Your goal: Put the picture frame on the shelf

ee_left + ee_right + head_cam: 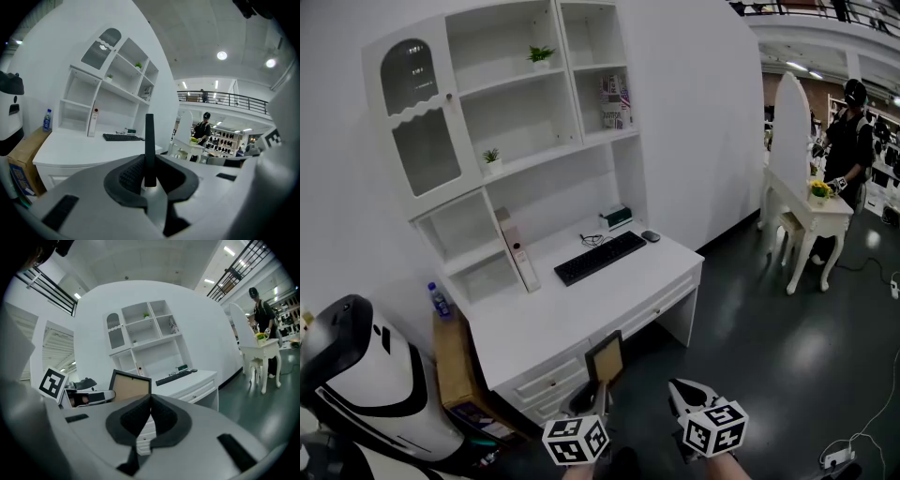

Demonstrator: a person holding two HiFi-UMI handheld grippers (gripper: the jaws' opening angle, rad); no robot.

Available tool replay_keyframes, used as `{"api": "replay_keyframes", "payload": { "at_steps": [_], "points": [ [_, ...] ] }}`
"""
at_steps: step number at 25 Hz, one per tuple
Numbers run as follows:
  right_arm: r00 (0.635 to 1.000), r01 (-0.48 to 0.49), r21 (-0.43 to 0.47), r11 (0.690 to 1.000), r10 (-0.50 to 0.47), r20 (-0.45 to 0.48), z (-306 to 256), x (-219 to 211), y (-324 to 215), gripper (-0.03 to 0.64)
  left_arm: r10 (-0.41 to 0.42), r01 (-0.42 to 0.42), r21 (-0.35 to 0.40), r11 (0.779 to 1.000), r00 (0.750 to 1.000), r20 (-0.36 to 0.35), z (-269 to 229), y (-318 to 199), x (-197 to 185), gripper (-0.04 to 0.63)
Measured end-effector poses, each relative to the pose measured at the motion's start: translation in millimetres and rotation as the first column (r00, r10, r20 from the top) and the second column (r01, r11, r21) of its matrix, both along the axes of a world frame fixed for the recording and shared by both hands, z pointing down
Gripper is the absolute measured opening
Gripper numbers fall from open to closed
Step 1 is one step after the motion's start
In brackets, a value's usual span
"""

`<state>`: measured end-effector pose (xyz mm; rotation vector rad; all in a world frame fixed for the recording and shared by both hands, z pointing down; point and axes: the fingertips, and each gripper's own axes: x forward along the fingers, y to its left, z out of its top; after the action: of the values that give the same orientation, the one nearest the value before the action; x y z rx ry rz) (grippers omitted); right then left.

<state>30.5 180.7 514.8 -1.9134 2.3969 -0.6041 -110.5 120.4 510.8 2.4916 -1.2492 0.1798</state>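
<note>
The picture frame (606,358), dark-rimmed with a brown back, stands upright in front of the white desk (534,323), with my left gripper (589,396) shut on its lower edge. In the left gripper view the picture frame (149,145) shows edge-on as a thin dark bar clamped between the left gripper's (149,182) pads. My right gripper (682,396) hangs just to the right, shut and empty; in its own view the right gripper's (150,403) jaws meet, and the picture frame (130,386) shows to the left. The white shelf unit (534,112) rises on the desk's far side.
On the desk lie a black keyboard (600,257), a mouse (651,236) and an upright binder (517,248). Small plants (541,54) and books (616,101) occupy shelves. A cardboard box (455,361) and a bottle (440,301) sit left. A person (848,131) stands by a white dressing table (806,211).
</note>
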Motion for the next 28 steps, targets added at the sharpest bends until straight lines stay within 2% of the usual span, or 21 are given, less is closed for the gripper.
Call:
{"api": "replay_keyframes", "payload": {
  "at_steps": [9,16,28],
  "points": [
    [1.000,-0.007,0.009,1.000,0.007,-0.011,0.7,15.9,-68.4,0.002,-0.012,0.012,0.004,1.000,1.000,-0.005,3.7,-72.8,9.5,0.064],
    [1.000,0.005,0.016,1.000,-0.004,-0.009,-2.8,21.7,-165.2,0.002,-0.026,0.026,-0.001,1.000,0.999,-0.021,2.3,-165.4,15.5,0.064],
    [1.000,0.015,0.031,0.999,-0.015,-0.013,-24.2,24.4,-317.8,0.002,-0.007,0.007,0.036,0.999,1.000,-0.013,-23.8,-311.8,27.5,0.064]
  ]
}}
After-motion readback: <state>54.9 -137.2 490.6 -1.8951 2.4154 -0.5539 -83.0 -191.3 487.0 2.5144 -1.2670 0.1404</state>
